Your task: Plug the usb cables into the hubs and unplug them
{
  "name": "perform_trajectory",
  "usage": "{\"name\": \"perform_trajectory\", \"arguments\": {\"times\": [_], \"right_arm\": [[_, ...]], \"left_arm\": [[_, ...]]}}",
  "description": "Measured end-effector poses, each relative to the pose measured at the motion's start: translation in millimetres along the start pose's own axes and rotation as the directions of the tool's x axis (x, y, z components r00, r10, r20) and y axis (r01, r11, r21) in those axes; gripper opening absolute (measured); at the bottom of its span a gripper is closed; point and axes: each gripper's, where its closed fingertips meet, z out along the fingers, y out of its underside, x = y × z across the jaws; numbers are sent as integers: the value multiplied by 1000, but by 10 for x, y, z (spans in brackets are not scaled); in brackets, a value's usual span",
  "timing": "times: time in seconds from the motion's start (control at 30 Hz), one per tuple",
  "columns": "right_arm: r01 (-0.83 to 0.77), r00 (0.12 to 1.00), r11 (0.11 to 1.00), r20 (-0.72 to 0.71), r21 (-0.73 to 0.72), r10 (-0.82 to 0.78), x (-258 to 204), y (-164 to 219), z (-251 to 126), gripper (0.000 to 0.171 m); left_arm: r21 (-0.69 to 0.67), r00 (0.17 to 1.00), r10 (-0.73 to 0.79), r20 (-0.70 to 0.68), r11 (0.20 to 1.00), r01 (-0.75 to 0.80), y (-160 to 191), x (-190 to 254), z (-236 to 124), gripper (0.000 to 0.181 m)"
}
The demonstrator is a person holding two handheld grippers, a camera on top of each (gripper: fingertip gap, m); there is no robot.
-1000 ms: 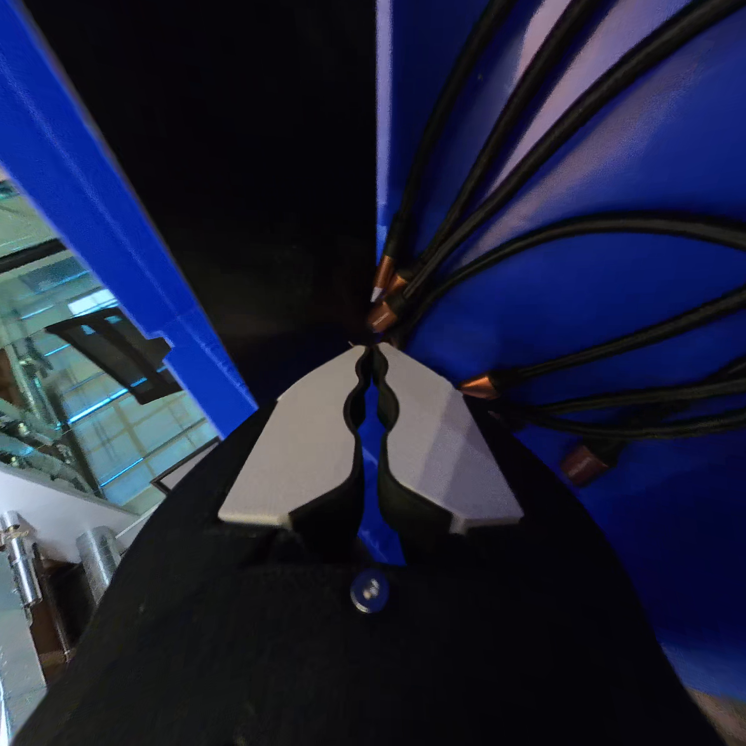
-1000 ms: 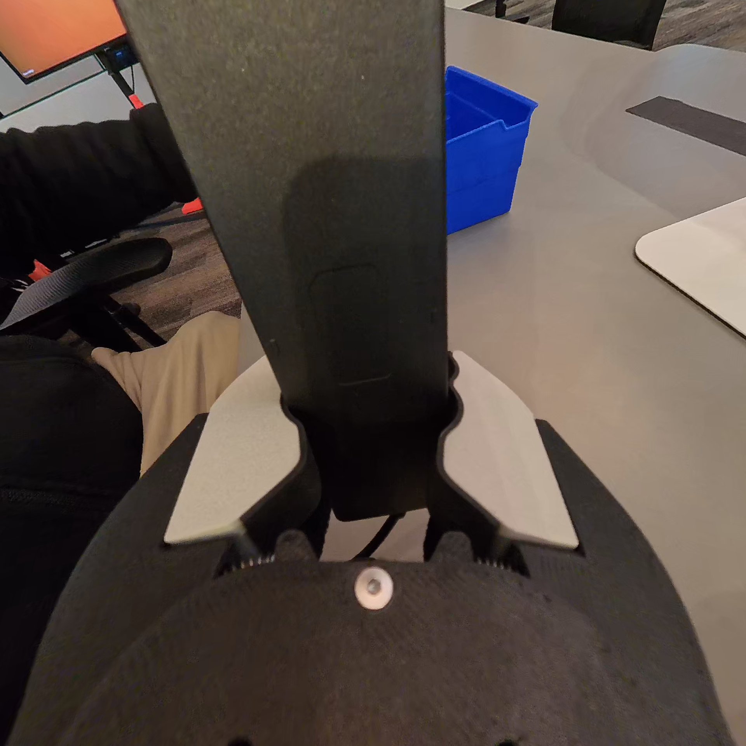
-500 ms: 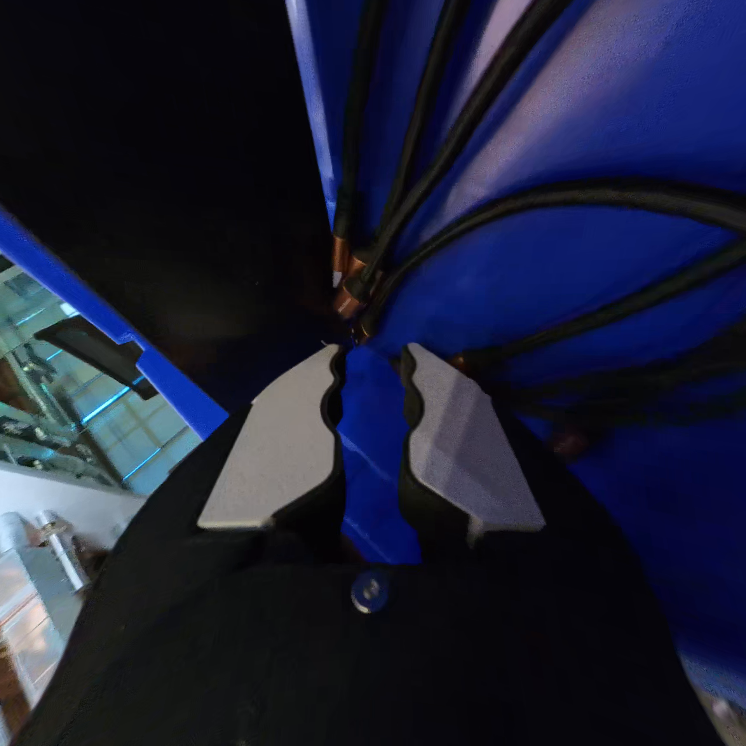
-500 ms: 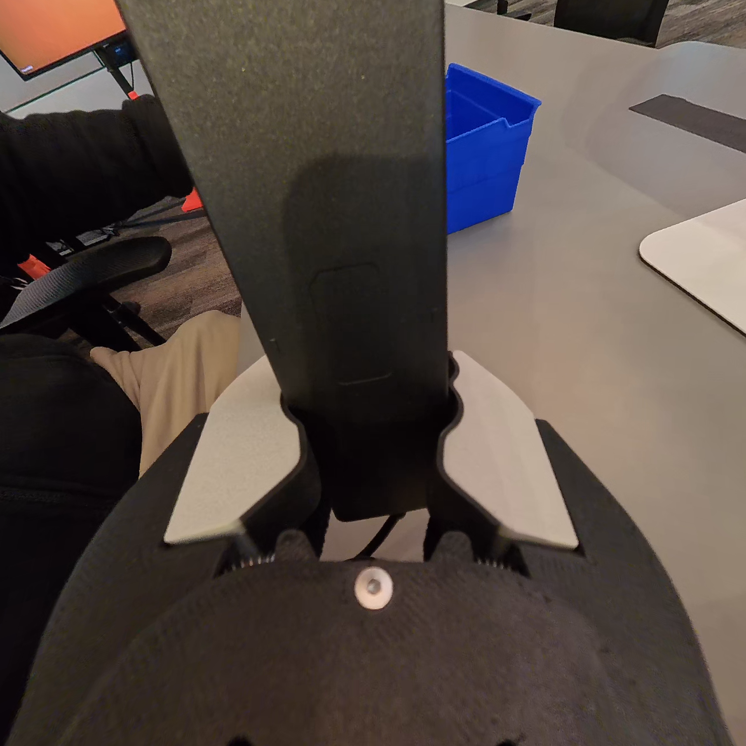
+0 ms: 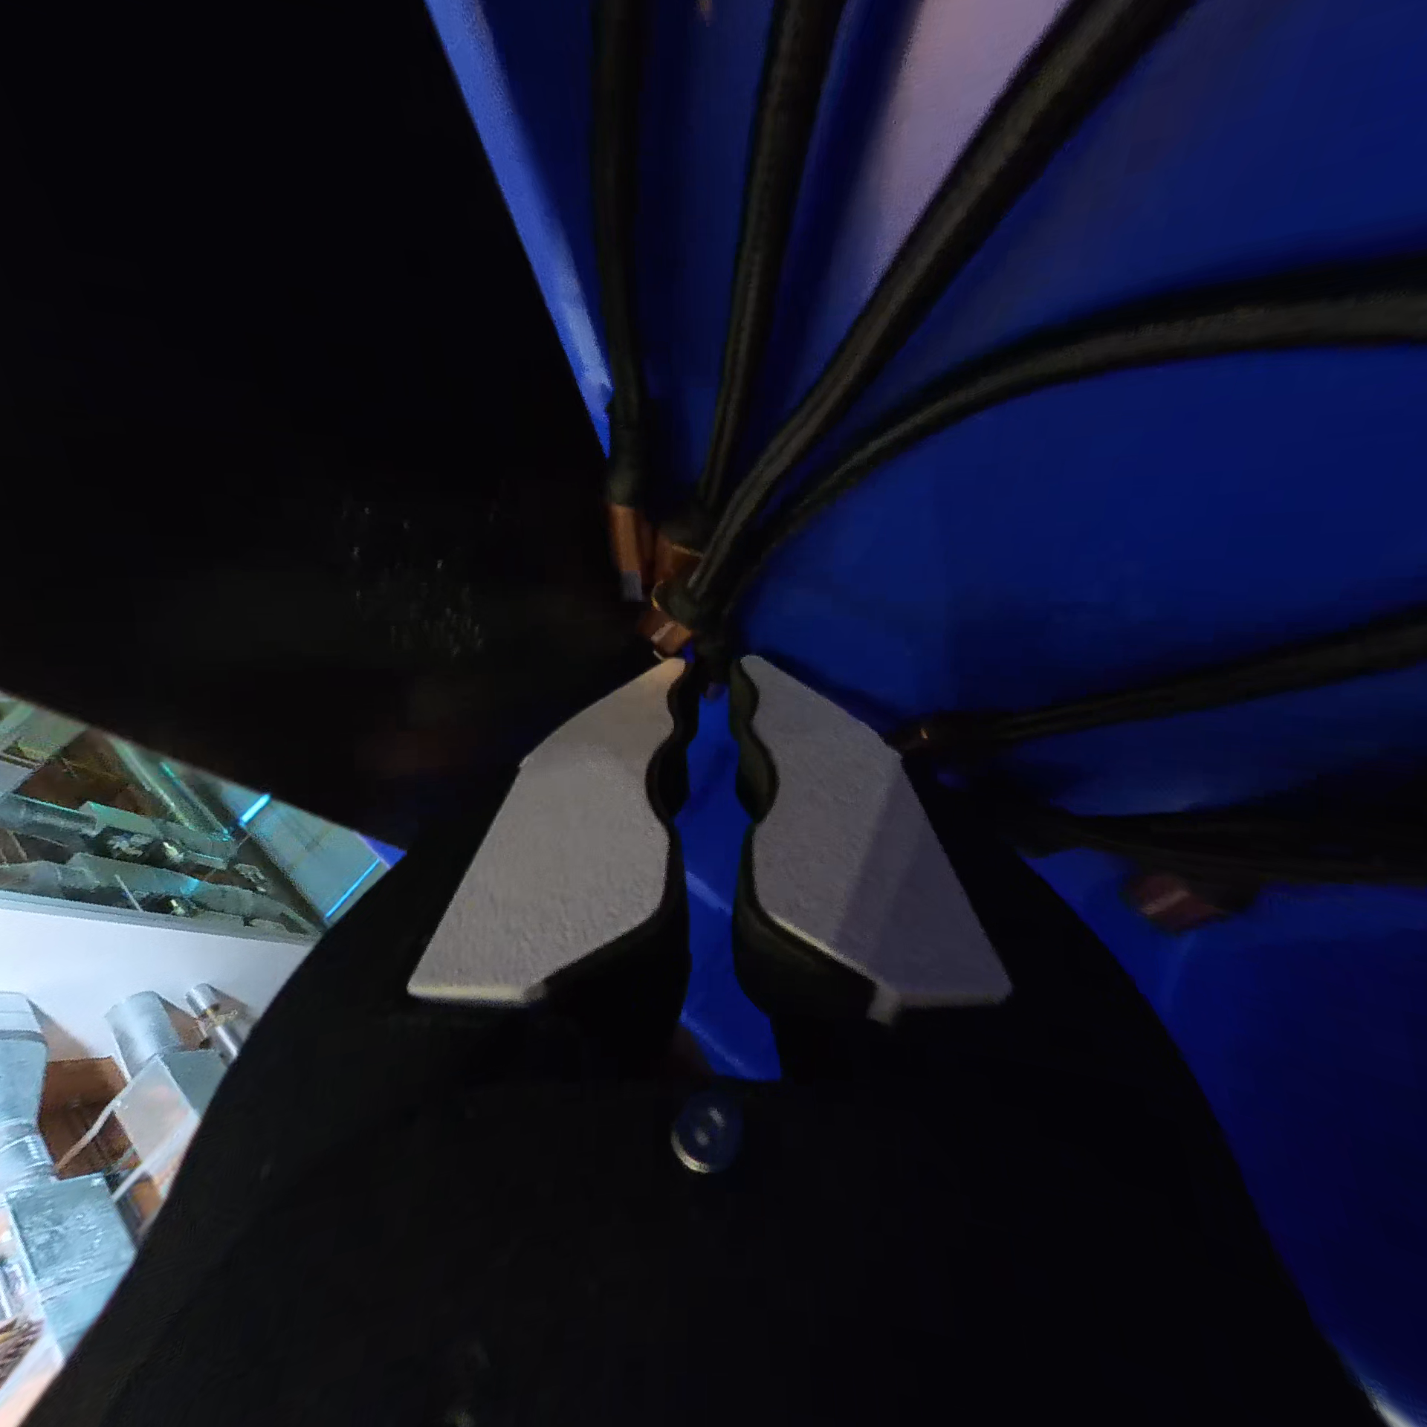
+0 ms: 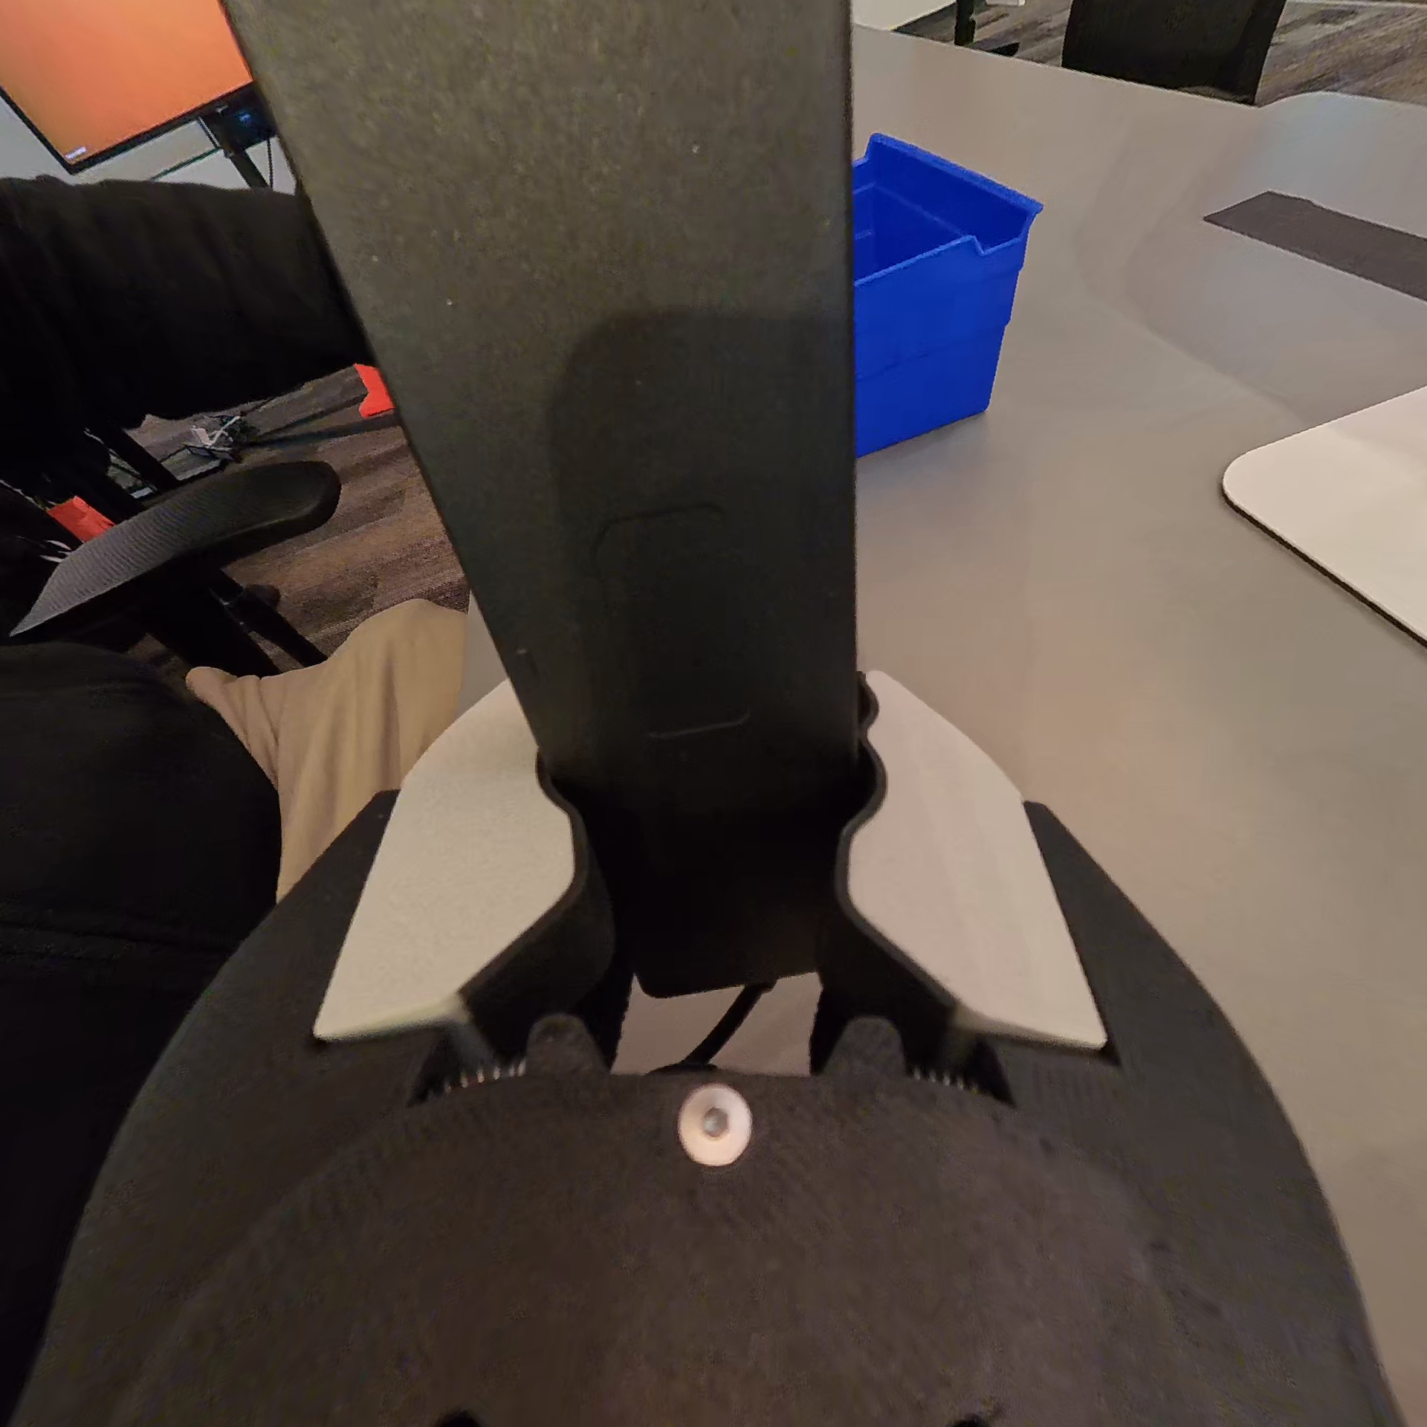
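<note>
Jaws, left: left gripper (image 5: 706,673) stood nearly closed, a narrow gap between the tips; whether they pinched a cable end I could not tell, the tips being right against the bundle
Jaws, right: right gripper (image 6: 704,733) was clamped on the near end of a long flat black hub (image 6: 618,386), which ran up and out of the top of the right wrist view
Usb cables: black usb cables (image 5: 965,247) fanned out from a cluster just ahead of the left tips, lying inside a blue bin (image 5: 1081,540); several copper-coloured plugs (image 5: 629,540) showed at the cluster
Hub lead: a thin black lead (image 6: 730,1019) left the hub's near end, between the fingers
Table: grey table (image 6: 1081,618) carried a blue bin (image 6: 934,309) beyond the hub and a white mat (image 6: 1343,502) at the right edge
Surroundings: orange monitor (image 6: 116,69), black chair armrest (image 6: 193,525)
</note>
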Motion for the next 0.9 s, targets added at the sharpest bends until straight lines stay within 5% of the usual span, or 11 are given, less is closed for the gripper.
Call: {"name": "perform_trajectory", "arguments": {"times": [0.5,0.9], "right_arm": [[-6,1000,1000,-5,-7,6,19,31,6,68],[4,1000,1000,-16,-18,-5,16,40,14,67]], "left_arm": [[73,970,-220,102,974,213,220,-183,-284,7],[303,825,-547,142,817,490,351,-366,-589,7]]}}
